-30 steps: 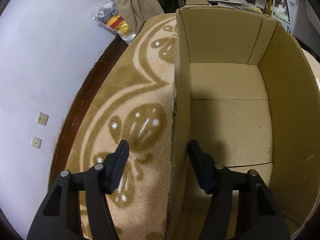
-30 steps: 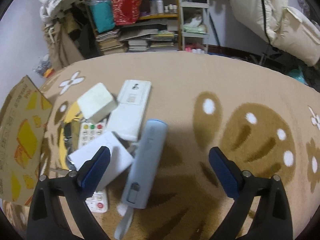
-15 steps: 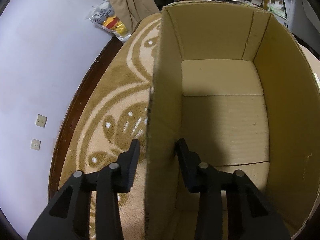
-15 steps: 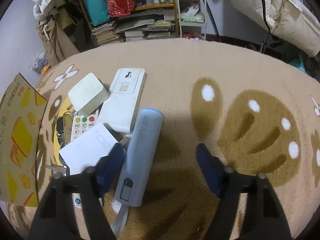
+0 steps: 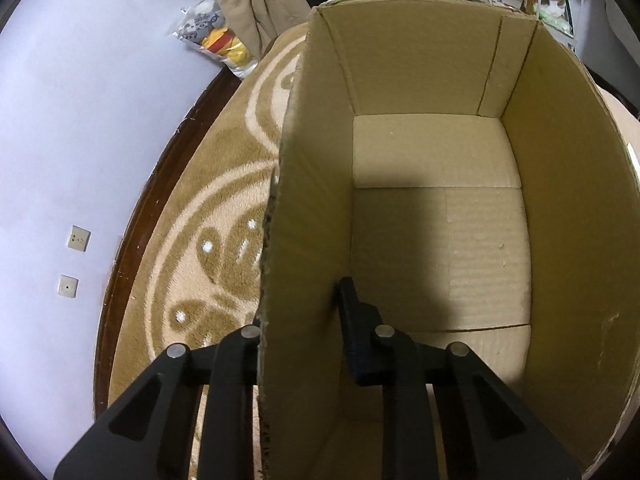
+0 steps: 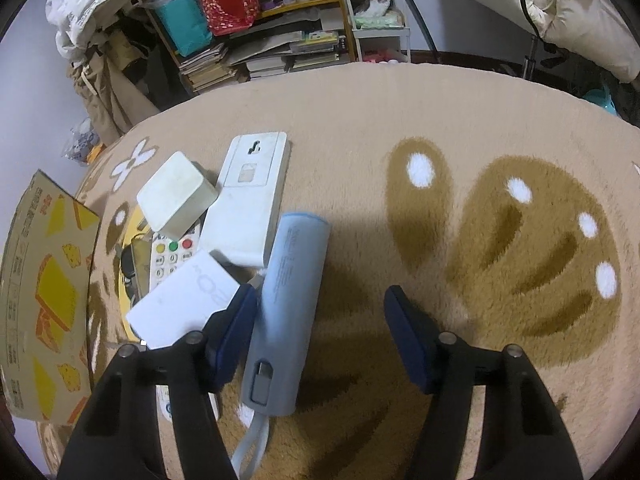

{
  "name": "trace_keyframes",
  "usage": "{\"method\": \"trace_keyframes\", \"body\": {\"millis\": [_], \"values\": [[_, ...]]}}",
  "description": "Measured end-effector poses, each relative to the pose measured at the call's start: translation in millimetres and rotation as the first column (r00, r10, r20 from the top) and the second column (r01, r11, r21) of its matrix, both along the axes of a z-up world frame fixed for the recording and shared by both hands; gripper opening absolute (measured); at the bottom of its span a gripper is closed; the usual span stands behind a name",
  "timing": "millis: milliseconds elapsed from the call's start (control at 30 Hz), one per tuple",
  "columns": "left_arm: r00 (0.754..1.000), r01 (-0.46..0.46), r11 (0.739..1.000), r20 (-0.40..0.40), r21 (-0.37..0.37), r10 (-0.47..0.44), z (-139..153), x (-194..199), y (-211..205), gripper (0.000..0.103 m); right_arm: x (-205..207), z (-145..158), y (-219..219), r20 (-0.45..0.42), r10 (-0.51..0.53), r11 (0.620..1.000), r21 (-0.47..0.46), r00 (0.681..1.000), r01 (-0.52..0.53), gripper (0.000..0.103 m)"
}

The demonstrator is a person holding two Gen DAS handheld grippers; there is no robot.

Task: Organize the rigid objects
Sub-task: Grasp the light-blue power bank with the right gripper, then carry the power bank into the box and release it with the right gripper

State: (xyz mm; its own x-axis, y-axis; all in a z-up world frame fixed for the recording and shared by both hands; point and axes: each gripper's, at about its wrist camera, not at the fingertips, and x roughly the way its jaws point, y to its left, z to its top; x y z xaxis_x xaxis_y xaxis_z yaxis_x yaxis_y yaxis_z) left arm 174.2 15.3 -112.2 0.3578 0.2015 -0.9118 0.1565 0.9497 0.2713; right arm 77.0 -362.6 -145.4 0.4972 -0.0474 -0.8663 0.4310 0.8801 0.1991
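An open brown cardboard box [image 5: 436, 240] with a bare floor fills the left wrist view. My left gripper [image 5: 304, 300] is shut on the box's left wall [image 5: 312, 200], one finger inside [image 5: 352, 320] and the other hidden outside it. In the right wrist view a light blue cylindrical power bank [image 6: 288, 312] lies on the rug between the fingers of my right gripper [image 6: 320, 296]. That gripper is open: its left finger [image 6: 236, 328] is close beside the power bank, its right finger [image 6: 408, 340] well apart from it.
Left of the power bank lie a white card box [image 6: 184, 300], a remote with coloured buttons [image 6: 172, 256], a long white device [image 6: 248, 204] and a white cube [image 6: 176, 196]. The box's printed outer side [image 6: 40, 288] stands far left. Shelves of books [image 6: 260, 60] line the back.
My left gripper has closed from open astride the box wall to clamped on it. My right gripper's fingers have narrowed around the power bank and moved slightly forward.
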Motion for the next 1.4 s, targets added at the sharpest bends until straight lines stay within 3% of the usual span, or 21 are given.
{"method": "trace_keyframes", "body": {"millis": [367, 467, 667, 1067, 1200, 1400], "values": [[1.000, 0.013, 1.000, 0.012, 0.018, -0.014, -1, -3, 0, 0.020, 14, -8, 3, -0.035, -0.044, 0.999, -0.028, 0.998, 0.043, 0.063], [1.000, 0.017, 1.000, 0.014, 0.024, -0.017, -1, -4, -1, 0.020, 14, -9, 10, -0.079, -0.041, 0.998, -0.045, 0.996, 0.038, 0.048], [1.000, 0.018, 0.999, 0.015, 0.026, -0.019, -2, -4, -1, 0.020, 12, -7, 29, -0.100, -0.004, 0.990, -0.142, 0.995, -0.010, 0.029], [1.000, 0.020, 0.999, 0.019, 0.032, -0.020, -5, -3, -1, 0.020, 6, 38, 44, 0.034, 0.042, 0.984, -0.175, 0.999, -0.036, 0.029], [1.000, 0.013, 1.000, 0.019, 0.023, -0.014, -4, -2, 0, 0.020, 5, 62, 62, 0.080, 0.109, 0.973, -0.215, 0.991, -0.090, 0.029], [1.000, 0.019, 0.999, 0.023, 0.034, -0.019, -3, -3, -2, 0.020, 15, 96, 92, 0.146, 0.191, 0.967, -0.199, 0.971, -0.161, 0.029]]}}
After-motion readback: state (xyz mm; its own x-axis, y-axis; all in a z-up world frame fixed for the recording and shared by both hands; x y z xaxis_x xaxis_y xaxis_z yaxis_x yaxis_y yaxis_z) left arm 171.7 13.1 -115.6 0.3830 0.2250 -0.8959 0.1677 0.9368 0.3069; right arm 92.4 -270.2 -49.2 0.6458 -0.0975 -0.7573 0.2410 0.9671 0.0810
